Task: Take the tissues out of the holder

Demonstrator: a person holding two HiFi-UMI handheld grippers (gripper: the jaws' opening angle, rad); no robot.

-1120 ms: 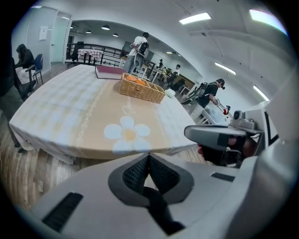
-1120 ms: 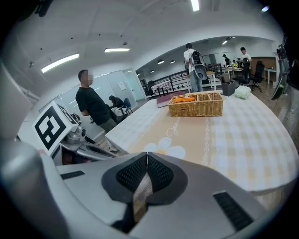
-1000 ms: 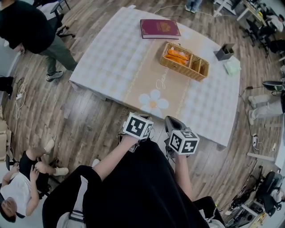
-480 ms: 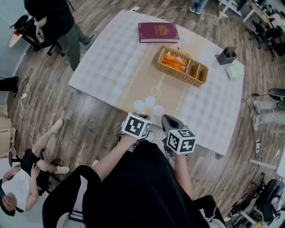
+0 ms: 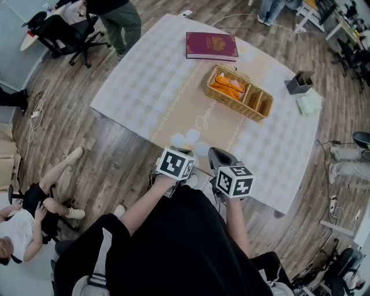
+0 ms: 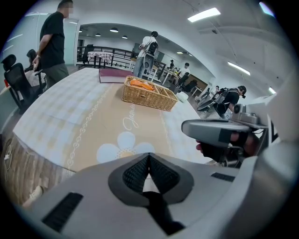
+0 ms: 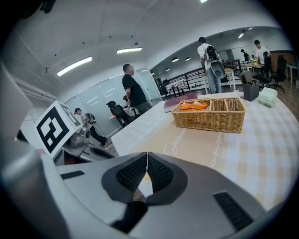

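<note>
A wicker basket (image 5: 258, 103) with compartments stands on the table's far half, and orange folded tissues (image 5: 226, 87) lie in its left compartment. The same basket (image 6: 148, 94) shows ahead in the left gripper view. My left gripper (image 6: 148, 156) is shut and empty, and it hangs over the table's near edge by the flower print (image 6: 124, 145). Just right of it, my right gripper (image 7: 146, 156) is also shut, with nothing in it. Both are well short of the basket (image 7: 210, 116).
A maroon book (image 5: 211, 45) lies at the far edge. A dark grey box (image 5: 300, 82) and a pale green pack (image 5: 309, 104) sit at the table's right end. A person (image 5: 115, 14) stands beyond the far left corner by an office chair (image 5: 63, 32). Another person (image 5: 23, 222) sits on the floor at the left.
Both grippers have come forward to the table's near edge, and the flower print is now partly hidden behind the left cube. The standing person has walked away towards the far left.
</note>
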